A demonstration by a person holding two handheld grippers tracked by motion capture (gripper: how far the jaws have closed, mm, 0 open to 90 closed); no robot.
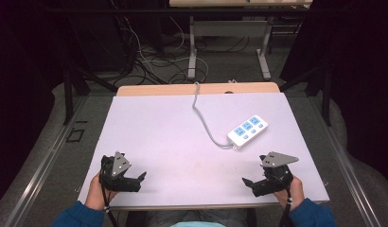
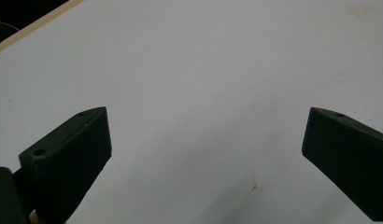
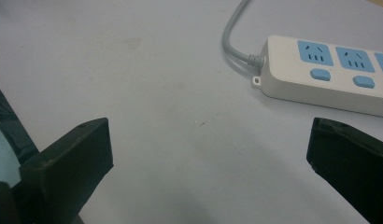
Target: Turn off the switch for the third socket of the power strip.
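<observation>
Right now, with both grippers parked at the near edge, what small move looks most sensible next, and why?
Probably ease the right gripper forward toward the power strip. Its jaws stand open and empty, the strip lies just ahead of it, while the left gripper faces bare table.

White power strip (image 1: pixel 248 131) with blue sockets lying on right part of white table (image 1: pixel 159 142), its grey cord (image 1: pixel 201 116) trailing toward far edge; cables lying tangled on floor (image 1: pixel 149 61) beyond.
</observation>
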